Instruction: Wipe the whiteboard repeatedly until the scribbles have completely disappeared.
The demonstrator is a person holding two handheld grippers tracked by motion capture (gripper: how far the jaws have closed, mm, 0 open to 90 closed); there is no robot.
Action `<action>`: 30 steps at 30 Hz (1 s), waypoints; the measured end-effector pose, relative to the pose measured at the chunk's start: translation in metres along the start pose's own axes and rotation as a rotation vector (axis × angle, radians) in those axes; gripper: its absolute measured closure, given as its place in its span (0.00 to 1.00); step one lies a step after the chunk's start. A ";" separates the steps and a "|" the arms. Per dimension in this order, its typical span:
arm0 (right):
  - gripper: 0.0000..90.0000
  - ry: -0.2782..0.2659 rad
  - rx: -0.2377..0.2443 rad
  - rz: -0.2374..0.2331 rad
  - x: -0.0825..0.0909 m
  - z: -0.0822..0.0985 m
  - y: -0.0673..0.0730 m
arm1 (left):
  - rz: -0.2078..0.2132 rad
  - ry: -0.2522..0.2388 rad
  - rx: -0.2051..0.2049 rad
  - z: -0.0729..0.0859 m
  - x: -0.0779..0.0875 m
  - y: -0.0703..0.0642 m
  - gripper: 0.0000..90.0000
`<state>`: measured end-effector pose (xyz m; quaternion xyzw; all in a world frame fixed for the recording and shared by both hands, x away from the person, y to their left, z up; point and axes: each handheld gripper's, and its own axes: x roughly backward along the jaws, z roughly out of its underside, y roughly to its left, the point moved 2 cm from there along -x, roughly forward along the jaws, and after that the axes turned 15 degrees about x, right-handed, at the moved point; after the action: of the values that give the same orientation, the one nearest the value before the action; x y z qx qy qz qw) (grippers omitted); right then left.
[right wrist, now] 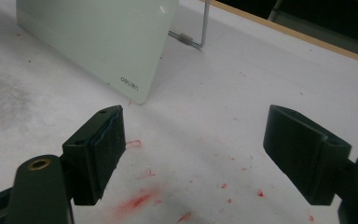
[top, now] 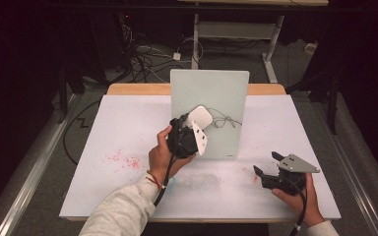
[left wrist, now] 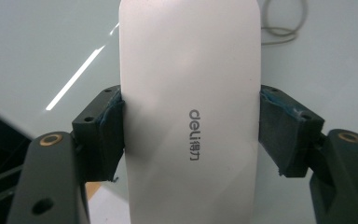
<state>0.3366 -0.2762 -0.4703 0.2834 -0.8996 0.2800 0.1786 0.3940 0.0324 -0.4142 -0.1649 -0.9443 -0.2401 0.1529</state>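
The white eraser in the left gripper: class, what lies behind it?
Behind the white eraser, held by the left gripper, stands the pale glass board with a thin scribbled line on it. Whatever marks lie directly behind the eraser are covered.

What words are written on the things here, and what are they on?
"deli", followed by two small characters too small to read surely: on the white eraser clamped in the left gripper.
"deli": at the bottom corner of the pale green board in the right gripper view.
No other writing is readable; the red marks on the table are just smudges.
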 end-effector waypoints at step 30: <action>0.24 0.004 0.007 0.001 0.001 -0.001 0.001 | -0.050 0.084 -0.090 0.078 0.004 -0.011 0.32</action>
<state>0.3351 -0.2753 -0.4699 0.2831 -0.8984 0.2840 0.1791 0.3698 0.0639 -0.4820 -0.1379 -0.9292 -0.2927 0.1786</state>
